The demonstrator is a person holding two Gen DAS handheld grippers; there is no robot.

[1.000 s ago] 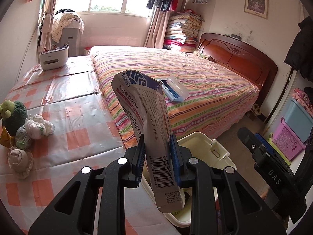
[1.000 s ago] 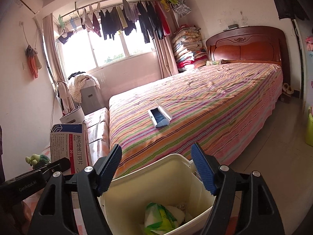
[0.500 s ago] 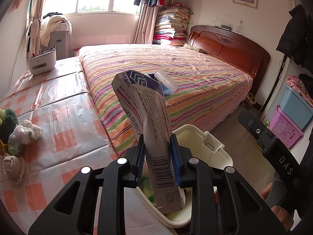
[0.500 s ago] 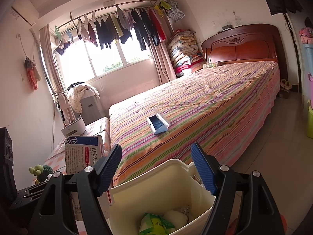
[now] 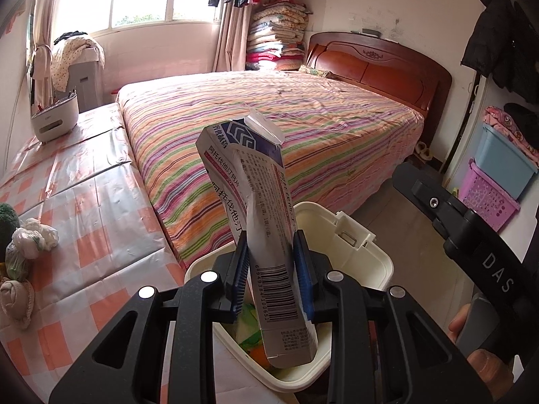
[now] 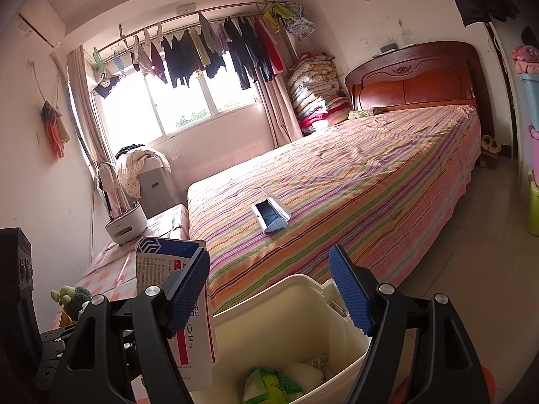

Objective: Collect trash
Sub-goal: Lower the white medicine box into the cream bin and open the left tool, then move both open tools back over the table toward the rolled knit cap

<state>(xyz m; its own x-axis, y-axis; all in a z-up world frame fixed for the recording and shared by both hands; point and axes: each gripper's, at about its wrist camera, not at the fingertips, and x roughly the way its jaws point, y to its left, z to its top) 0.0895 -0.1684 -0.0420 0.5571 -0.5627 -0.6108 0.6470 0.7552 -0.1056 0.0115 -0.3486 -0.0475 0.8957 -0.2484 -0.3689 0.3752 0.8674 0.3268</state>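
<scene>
A crumpled white and blue medicine box stands upright between the pads of my left gripper, which is shut on it. Its lower end hangs over the mouth of the cream trash bin. Below it in the bin lie green and orange wrappers. In the right wrist view my right gripper stands open above the same bin, nothing between its fingers. The box shows just behind its left finger. A green wrapper and a white wad lie at the bin's bottom.
Small knotted bags and a plush toy sit on the orange-checked table at left, a white holder farther back. On the striped bed lies a blue and white case. A purple basket stands at right.
My left gripper has carried the box to the right and slightly down, so it now hangs over the bin's mouth. In the right wrist view the box has come closer.
</scene>
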